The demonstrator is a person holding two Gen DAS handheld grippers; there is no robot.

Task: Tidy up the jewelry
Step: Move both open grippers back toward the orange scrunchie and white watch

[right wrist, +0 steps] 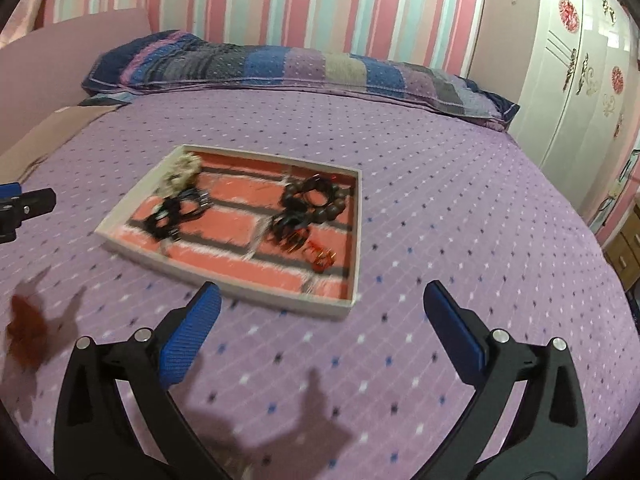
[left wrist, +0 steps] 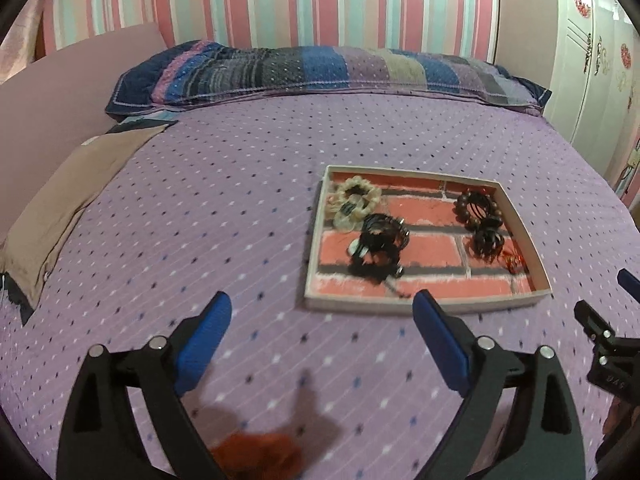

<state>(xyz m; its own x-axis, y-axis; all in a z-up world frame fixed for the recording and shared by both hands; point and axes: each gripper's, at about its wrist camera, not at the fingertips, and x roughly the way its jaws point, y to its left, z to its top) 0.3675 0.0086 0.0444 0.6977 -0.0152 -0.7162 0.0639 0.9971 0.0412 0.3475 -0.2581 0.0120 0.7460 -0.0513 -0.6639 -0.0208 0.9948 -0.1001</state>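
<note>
Hovering over bedspread [left wrist: 248, 184]: left gripper [left wrist: 322, 316], right gripper [right wrist: 322, 304], fingers apart, empty; tray [right wrist: 224, 280] ahead.

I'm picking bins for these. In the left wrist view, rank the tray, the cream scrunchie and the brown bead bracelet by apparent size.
1. Tray, by far the largest.
2. Cream scrunchie.
3. Brown bead bracelet. It looks only a little smaller than the scrunchie, and black hair ties overlap it, so that order is unsure.
</note>
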